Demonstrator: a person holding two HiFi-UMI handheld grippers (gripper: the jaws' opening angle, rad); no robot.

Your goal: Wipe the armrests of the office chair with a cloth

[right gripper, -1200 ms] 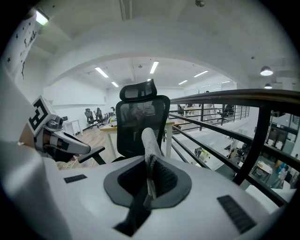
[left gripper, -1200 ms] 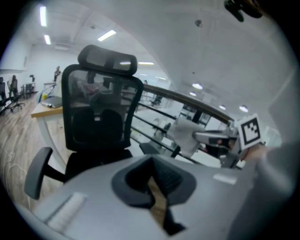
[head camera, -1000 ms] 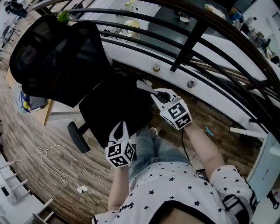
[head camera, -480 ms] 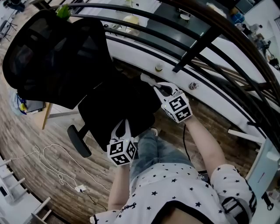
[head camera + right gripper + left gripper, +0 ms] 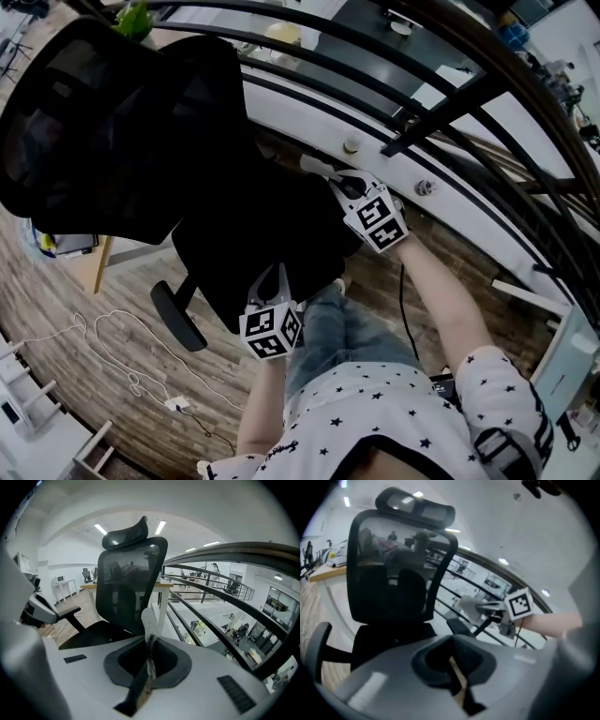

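A black office chair with a mesh back (image 5: 112, 122) stands before me, its seat (image 5: 253, 244) between my two grippers. Its left armrest (image 5: 176, 315) juts out at the lower left. My right gripper (image 5: 336, 183) is shut on a grey cloth (image 5: 314, 166) at the seat's far right side, close to the right armrest (image 5: 457, 626). In the right gripper view the cloth (image 5: 149, 619) stands up out of the jaws. My left gripper (image 5: 272, 277) hangs over the seat's near edge, jaws together and empty. The left gripper view shows the cloth (image 5: 471, 607) beside the chair back (image 5: 391, 573).
A curved railing with dark bars (image 5: 422, 122) runs just beyond the chair and the right gripper. A white cable (image 5: 112, 342) lies on the wood floor at the left. A wooden desk edge (image 5: 94, 258) is behind the chair. My knees (image 5: 347, 328) are below the seat.
The right gripper with the cloth has shifted a little up and to the right along the seat's far side. The left gripper has drifted slightly right. The chair fills more of the head view.
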